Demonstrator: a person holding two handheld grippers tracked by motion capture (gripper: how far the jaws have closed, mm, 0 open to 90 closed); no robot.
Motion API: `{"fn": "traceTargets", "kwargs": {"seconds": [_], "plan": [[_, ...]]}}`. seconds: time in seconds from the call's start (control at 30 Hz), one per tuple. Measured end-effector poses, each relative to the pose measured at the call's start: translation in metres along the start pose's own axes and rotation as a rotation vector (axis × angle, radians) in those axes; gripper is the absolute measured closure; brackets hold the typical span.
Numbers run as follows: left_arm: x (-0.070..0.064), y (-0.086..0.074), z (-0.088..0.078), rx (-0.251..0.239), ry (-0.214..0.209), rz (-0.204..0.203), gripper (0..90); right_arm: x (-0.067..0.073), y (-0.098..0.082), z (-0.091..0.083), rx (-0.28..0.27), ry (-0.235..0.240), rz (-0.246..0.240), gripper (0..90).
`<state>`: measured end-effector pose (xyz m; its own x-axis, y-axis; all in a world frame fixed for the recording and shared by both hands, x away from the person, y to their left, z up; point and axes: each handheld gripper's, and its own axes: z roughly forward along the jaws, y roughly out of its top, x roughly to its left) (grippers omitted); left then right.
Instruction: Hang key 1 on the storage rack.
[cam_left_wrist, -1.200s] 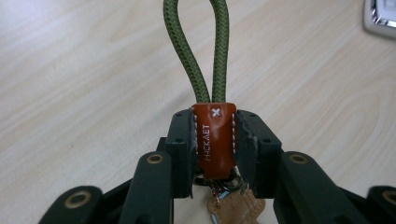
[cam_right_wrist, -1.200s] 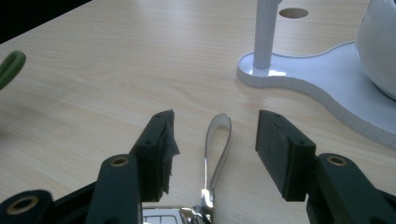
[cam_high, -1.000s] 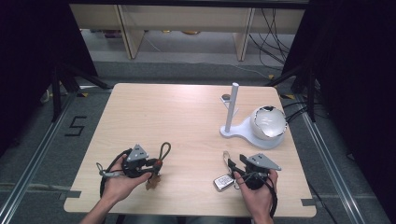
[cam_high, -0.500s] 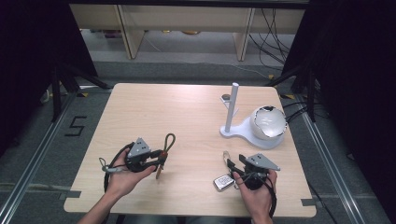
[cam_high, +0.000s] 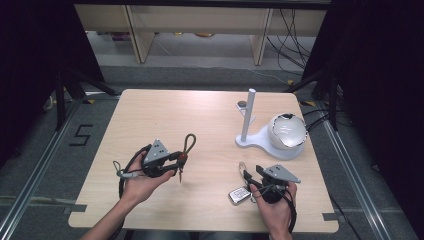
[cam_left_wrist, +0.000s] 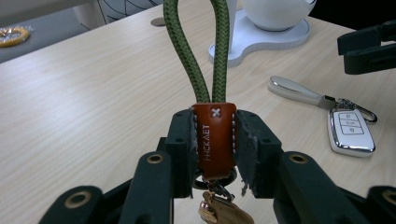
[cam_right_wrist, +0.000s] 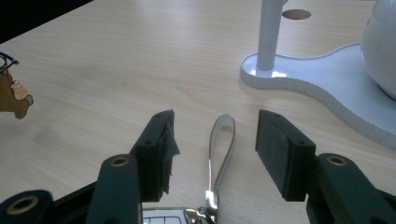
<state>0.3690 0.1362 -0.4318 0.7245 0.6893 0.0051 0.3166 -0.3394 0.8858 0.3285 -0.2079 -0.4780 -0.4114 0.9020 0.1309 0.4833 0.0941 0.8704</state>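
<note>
My left gripper (cam_high: 176, 163) is shut on the brown leather tab (cam_left_wrist: 214, 140) of a keychain and holds it above the table. Its green rope loop (cam_high: 189, 142) (cam_left_wrist: 201, 56) stands up past the jaws, and a brass charm (cam_left_wrist: 223, 212) dangles below. My right gripper (cam_high: 251, 178) (cam_right_wrist: 215, 128) is open and low over the table, its jaws on either side of the silver loop strap (cam_right_wrist: 222, 140) without touching it. The strap belongs to a white car key fob (cam_high: 239, 195) (cam_left_wrist: 350, 130) lying flat on the table.
A white stand (cam_high: 260, 144) with an upright post (cam_high: 248, 114) and a white globe (cam_high: 287, 131) sits on the wooden table (cam_high: 175, 110) at the right. A small round hole (cam_high: 242, 104) lies behind the stand. The table's front edge runs just behind both hands.
My left gripper has risen and moved away and slightly right, carrying the keychain. The right gripper and the key fob have stayed in place.
</note>
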Motion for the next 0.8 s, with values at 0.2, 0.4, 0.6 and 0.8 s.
{"fn": "traceTargets", "kwargs": {"seconds": [0.2, 0.4, 0.6, 0.8], "plan": [[-0.001, 0.010, 0.003, -0.023, 0.000, 0.029, 67.2, -0.001, 0.000, 0.000, -0.007, -0.002, 0.000, 47.8], [-0.004, 0.017, 0.008, -0.030, -0.008, 0.015, 67.2, 0.001, 0.000, 0.000, -0.010, 0.001, 0.017, 47.8], [-0.007, 0.027, 0.012, -0.048, -0.012, 0.038, 67.2, 0.000, 0.001, 0.000, -0.010, 0.006, 0.006, 47.8], [-0.009, 0.036, 0.018, -0.075, -0.024, 0.056, 67.2, 0.000, 0.001, 0.000, -0.012, 0.006, 0.004, 47.8]]}}
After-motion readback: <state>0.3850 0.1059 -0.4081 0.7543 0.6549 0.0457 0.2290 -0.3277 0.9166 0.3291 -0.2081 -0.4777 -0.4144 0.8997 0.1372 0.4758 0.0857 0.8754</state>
